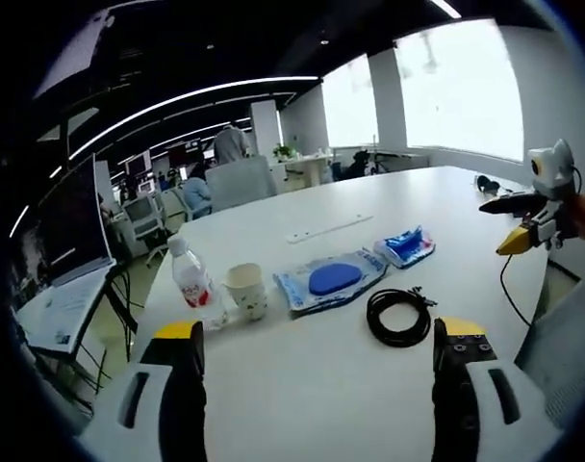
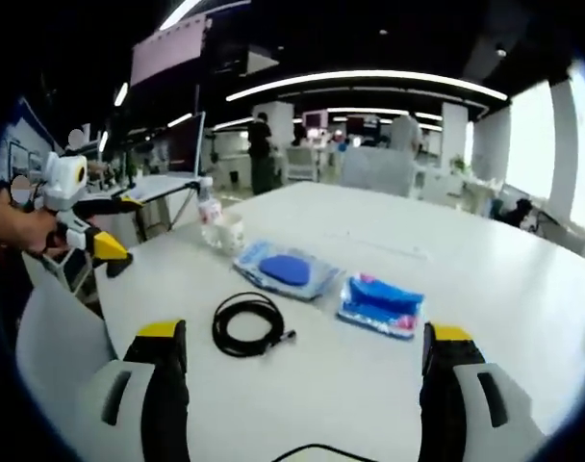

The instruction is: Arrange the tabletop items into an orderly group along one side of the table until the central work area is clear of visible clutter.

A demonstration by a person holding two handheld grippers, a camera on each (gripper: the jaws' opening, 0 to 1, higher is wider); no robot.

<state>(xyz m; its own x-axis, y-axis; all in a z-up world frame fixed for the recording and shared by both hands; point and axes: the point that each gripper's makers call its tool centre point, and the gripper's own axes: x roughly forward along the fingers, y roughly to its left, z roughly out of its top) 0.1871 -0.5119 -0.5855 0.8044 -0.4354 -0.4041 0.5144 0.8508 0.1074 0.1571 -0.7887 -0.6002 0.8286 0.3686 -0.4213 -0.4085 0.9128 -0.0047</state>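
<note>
A large white table [image 1: 369,207] in an open-plan office carries a loose row of items. In the left gripper view, a clear plastic water bottle with a red label and white cap [image 1: 190,279] stands just beside a white paper cup [image 1: 246,290]. Next along lies a flat clear packet holding a blue oval pad [image 1: 329,279], then a smaller blue and white crinkled packet [image 1: 405,246]. A coiled black cable [image 1: 398,316] rests nearer the camera, apart from the row.

The left gripper [image 1: 316,361] hovers above the near table edge with its black, yellow-tipped jaws spread wide and holding nothing. The right gripper [image 2: 302,371] likewise hangs over the table, jaws wide apart and empty, with the cable [image 2: 247,323] ahead and the blue and white packet [image 2: 381,304] just right of it.

Desks, monitors, and standing people fill the background, beneath curved ceiling light strips [image 1: 191,101] and bright windows [image 1: 461,87].
</note>
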